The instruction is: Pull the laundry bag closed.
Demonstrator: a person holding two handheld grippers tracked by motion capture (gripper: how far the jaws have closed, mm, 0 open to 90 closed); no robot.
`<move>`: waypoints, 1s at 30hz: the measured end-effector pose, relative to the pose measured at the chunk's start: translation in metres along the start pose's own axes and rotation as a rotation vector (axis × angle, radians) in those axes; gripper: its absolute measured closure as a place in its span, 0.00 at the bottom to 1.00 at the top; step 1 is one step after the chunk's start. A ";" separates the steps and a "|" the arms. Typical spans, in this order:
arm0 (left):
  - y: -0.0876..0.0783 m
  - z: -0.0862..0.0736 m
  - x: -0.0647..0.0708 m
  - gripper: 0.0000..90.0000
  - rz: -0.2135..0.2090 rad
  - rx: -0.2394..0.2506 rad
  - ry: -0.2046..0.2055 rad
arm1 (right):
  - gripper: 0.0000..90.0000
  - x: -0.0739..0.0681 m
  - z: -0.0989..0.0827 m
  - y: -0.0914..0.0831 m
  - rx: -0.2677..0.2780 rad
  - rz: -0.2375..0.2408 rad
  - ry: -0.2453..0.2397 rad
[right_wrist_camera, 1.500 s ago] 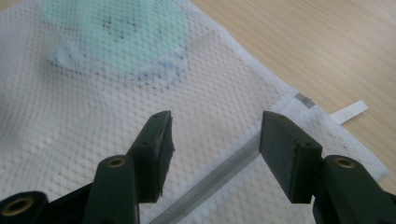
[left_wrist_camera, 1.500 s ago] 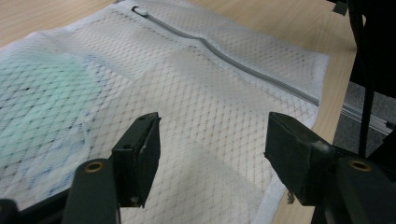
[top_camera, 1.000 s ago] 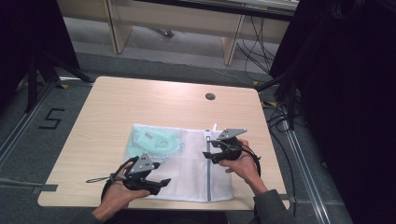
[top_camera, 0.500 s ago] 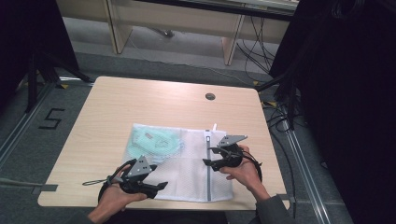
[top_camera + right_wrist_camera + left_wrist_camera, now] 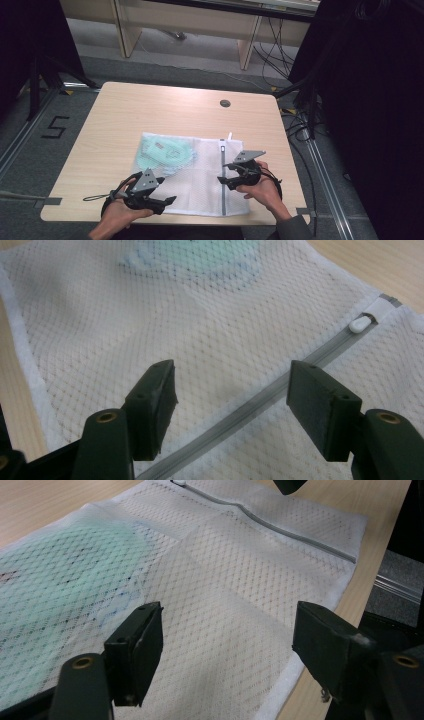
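Left gripper (image 5: pixel 167 200) at the near left table edge, black jaws spread, hovering over the white mesh laundry bag (image 5: pixel 200 170); nothing pinched. Flat rectangular bag lies on the pale wooden table (image 5: pixel 150 110), with a folded mint-green item (image 5: pixel 165 152) visible through its left netting. Grey zipper (image 5: pixel 222 175) with white pull runs down the bag's right side. Right gripper (image 5: pixel 222 181) above the zipper, jaws just been opening, apart, nothing clamped.

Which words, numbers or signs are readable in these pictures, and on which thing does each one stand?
"5": black mark on the grey floor left of the table.
Small label on the green item inside the mesh bag: too small to read.
Nothing else is readable.
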State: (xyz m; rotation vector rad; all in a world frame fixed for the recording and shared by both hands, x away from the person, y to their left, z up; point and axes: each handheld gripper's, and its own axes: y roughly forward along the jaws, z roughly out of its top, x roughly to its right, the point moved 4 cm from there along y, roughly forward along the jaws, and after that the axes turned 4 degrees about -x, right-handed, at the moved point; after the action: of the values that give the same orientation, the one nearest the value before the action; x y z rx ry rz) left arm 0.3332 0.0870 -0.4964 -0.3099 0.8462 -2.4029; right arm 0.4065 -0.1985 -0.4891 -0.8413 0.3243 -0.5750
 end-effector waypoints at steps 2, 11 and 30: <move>-0.001 0.000 0.002 0.31 0.002 0.002 -0.031 | 0.41 -0.001 -0.001 0.002 0.021 0.005 0.004; -0.004 -0.003 0.000 0.31 0.012 0.003 -0.031 | 0.39 -0.006 -0.008 -0.001 0.005 0.002 0.012; -0.014 -0.008 -0.005 0.30 0.031 0.038 -0.054 | 0.35 -0.020 -0.022 -0.008 -0.005 0.001 -0.006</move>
State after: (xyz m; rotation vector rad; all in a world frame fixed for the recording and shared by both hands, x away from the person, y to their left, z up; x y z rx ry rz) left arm 0.3277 0.1027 -0.4939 -0.3427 0.7742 -2.3678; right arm 0.3769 -0.2040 -0.4958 -0.8477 0.3209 -0.5711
